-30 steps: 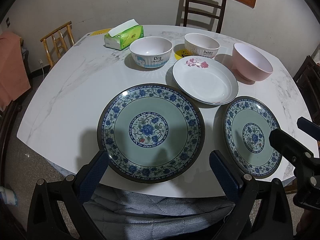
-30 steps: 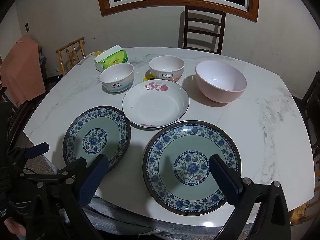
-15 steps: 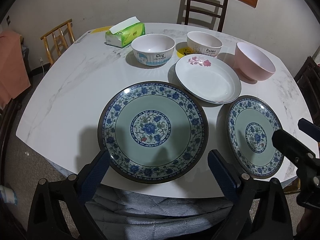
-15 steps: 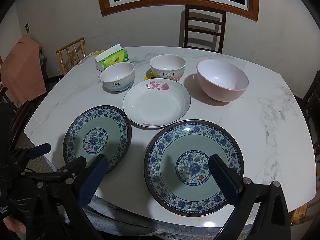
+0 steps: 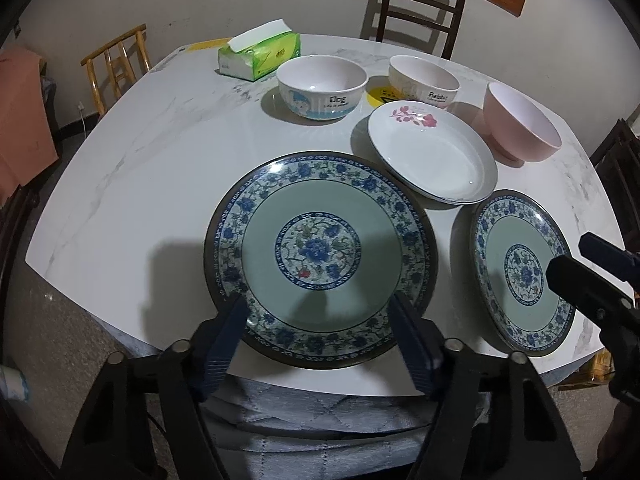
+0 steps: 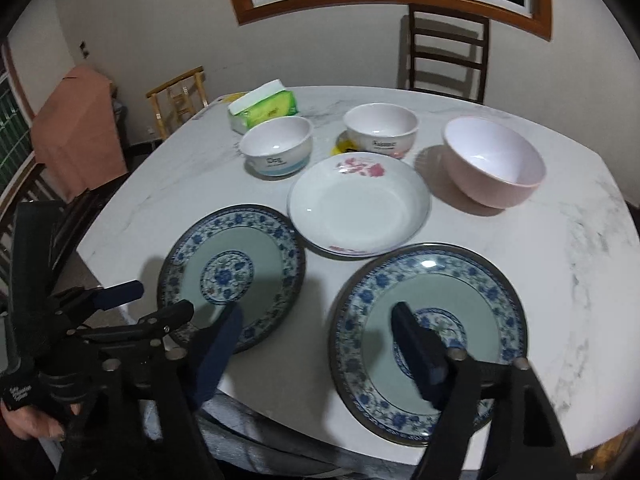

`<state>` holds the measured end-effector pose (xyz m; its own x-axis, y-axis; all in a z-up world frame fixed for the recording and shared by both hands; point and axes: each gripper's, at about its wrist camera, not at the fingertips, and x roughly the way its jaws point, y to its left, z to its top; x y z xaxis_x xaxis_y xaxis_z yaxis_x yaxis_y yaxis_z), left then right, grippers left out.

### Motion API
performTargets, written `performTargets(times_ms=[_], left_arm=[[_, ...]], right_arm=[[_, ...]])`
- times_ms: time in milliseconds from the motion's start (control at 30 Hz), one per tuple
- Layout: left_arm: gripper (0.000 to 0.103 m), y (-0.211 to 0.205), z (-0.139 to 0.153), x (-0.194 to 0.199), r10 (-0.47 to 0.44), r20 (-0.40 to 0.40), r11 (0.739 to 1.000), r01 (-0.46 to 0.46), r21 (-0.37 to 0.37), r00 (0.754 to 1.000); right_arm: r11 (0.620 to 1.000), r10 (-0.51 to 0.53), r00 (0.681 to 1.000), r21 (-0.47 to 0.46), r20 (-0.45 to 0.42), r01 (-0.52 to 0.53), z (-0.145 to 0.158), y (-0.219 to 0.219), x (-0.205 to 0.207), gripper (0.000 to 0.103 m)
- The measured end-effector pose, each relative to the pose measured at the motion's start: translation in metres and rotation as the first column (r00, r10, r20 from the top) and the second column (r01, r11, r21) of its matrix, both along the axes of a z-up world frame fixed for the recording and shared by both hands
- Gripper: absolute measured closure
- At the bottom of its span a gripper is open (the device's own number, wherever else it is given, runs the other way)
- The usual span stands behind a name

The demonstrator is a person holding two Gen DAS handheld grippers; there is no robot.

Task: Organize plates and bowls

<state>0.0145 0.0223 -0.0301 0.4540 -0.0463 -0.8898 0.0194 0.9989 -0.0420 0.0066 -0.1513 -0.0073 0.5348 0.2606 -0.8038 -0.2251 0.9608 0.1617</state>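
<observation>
On the marble table (image 5: 132, 168), two blue floral plates are laid along the near edge: the left plate (image 5: 320, 258) at 6 o'clock in the left wrist view, the right plate (image 6: 430, 342) at 5 o'clock in the right wrist view. A white rose-print plate (image 6: 358, 204) is set just beyond them. A "Dog" bowl (image 5: 322, 88), a "Rabbit" bowl (image 5: 424, 82) and a pink bowl (image 6: 494, 166) are ranged behind it. The left gripper (image 5: 320, 340) is held wide open over its plate's near rim, nothing grasped. The right gripper (image 6: 316, 354) is likewise spread and empty. A tissue pack (image 5: 260, 56) is placed at 11 o'clock.
</observation>
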Motion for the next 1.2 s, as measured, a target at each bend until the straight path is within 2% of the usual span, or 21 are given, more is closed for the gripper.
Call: performTargets(times_ms=[67,267,400,500,633,767,933,1200], left_arm=[[0.040,0.006,-0.001,0.002,0.009,-0.002,1.000,-0.009,-0.005,1.000],[0.058,0.030,-0.003,0.009,0.041,-0.019,0.998,-0.042,-0.054,0.999],[0.064,0.048,-0.005,0.014,0.063,-0.028,0.993,-0.065,-0.098,0.998],[0.074,0.064,-0.009,0.020,0.082,-0.046,0.986,-0.088,-0.141,0.996],[0.075,0.082,-0.014,0.028,0.108,-0.066,0.976,-0.118,-0.180,0.992],[0.075,0.098,-0.020,0.036,0.126,-0.087,0.966,-0.142,-0.218,0.988],[0.076,0.113,-0.031,0.045,0.127,-0.127,0.947,-0.159,-0.279,0.984],[0.079,0.123,-0.048,0.052,0.138,-0.177,0.928,-0.190,-0.321,0.974]], right_arm=[[1.000,0.020,0.999,0.018,-0.025,-0.020,-0.004,0.002,0.006,0.041],[0.994,0.075,0.993,0.090,-0.095,-0.066,-0.016,0.005,0.023,0.056],[0.988,0.109,0.984,0.120,-0.139,-0.092,-0.025,0.010,0.037,0.061],[0.984,0.124,0.979,0.143,-0.164,-0.101,-0.030,0.015,0.046,0.065],[0.977,0.137,0.968,0.188,-0.211,-0.097,-0.042,0.018,0.062,0.071],[0.977,0.143,0.961,0.189,-0.239,-0.098,-0.051,0.022,0.073,0.075],[0.974,0.140,0.950,0.211,-0.281,-0.081,-0.061,0.024,0.089,0.075],[0.972,0.133,0.935,0.227,-0.330,-0.058,-0.077,0.023,0.102,0.078]])
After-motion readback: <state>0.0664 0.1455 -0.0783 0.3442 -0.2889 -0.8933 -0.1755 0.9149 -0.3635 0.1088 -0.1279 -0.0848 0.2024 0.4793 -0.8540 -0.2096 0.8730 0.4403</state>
